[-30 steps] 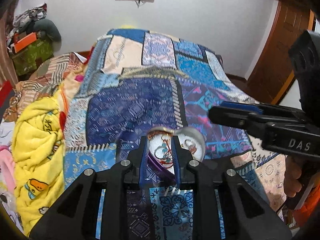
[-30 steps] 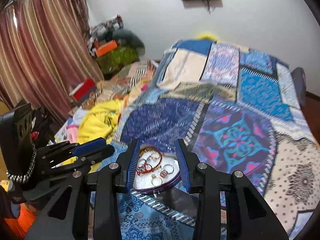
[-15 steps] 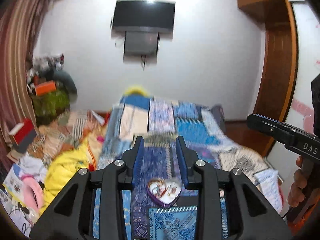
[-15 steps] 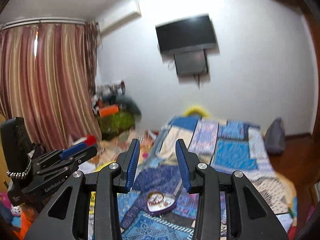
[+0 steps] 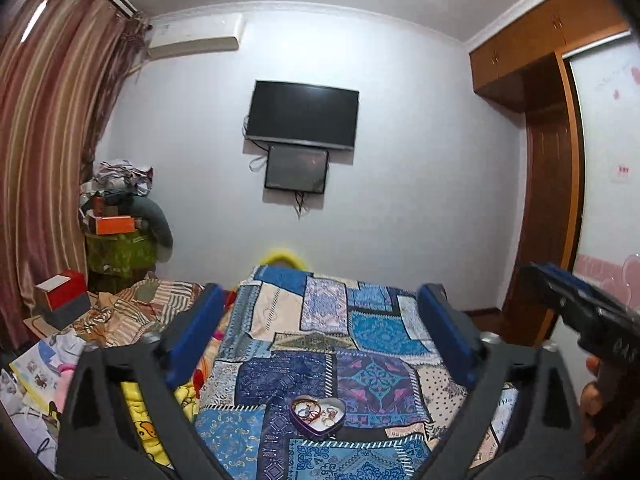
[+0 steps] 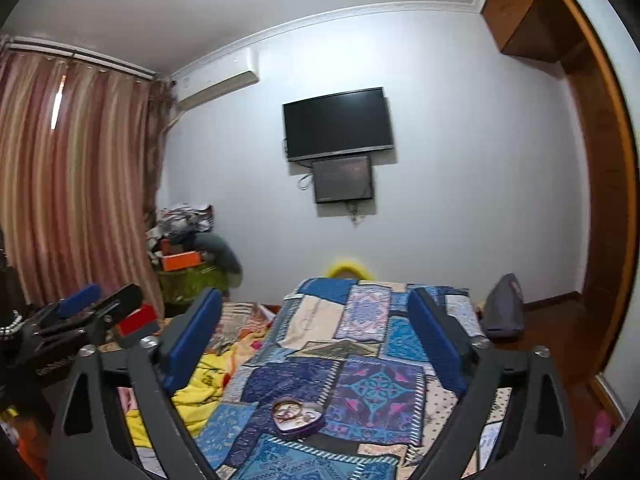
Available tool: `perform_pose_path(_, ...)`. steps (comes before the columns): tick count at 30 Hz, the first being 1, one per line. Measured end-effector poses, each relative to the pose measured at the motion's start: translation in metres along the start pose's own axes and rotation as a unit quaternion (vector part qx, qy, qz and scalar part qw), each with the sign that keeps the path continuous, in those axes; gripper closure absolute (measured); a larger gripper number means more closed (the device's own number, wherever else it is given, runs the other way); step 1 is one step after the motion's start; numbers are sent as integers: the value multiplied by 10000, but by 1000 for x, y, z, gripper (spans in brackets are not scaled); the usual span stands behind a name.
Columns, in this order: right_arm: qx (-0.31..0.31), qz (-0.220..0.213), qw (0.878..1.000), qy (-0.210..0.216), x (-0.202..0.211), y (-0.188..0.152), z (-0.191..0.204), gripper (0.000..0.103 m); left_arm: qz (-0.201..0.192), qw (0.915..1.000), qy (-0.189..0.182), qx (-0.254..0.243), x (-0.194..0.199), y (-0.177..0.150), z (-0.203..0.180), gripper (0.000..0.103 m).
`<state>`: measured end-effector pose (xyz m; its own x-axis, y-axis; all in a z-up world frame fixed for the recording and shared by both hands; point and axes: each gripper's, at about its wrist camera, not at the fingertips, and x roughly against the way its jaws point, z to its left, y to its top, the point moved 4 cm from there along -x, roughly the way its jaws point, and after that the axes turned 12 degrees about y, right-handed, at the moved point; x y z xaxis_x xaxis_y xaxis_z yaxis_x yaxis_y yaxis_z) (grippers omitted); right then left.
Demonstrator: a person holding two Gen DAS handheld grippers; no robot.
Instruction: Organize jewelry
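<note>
Lying tangled, jewelry (image 5: 316, 413) in heart tin (image 5: 335, 429) stays indistinct.

Glossy metal heart tin (image 5: 317, 416), cloth bedspread (image 5: 320, 344)

One heart-shaped tin (image 5: 318, 416) lay on the one patchwork bed (image 5: 360, 336), holding several rings and bangles too small to count. Above the bed's far end hung two dark screens, a large television (image 5: 302, 119) and a smaller panel (image 5: 297, 173) just beneath it. Left of the bed were one orange box (image 5: 114, 224) and one red box (image 5: 62, 289).
</note>
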<state>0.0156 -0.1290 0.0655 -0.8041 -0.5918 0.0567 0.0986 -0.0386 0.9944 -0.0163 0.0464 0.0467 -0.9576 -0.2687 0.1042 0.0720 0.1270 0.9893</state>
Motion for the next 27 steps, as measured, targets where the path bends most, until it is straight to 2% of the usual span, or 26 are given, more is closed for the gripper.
perform_pose_path(1,14,-9,10000,-53,0,0,0,3,-38,10000,49,28,4,0,3,1)
perform_pose_path(8,78,20,9999,-106,3,0,3,2,28,9997,203,-95,8,-7,3,1)
perform_pose_path(27,62,178,9998,-48,16,-10,1,2,105,9997,171,-157,11,-14,1,1)
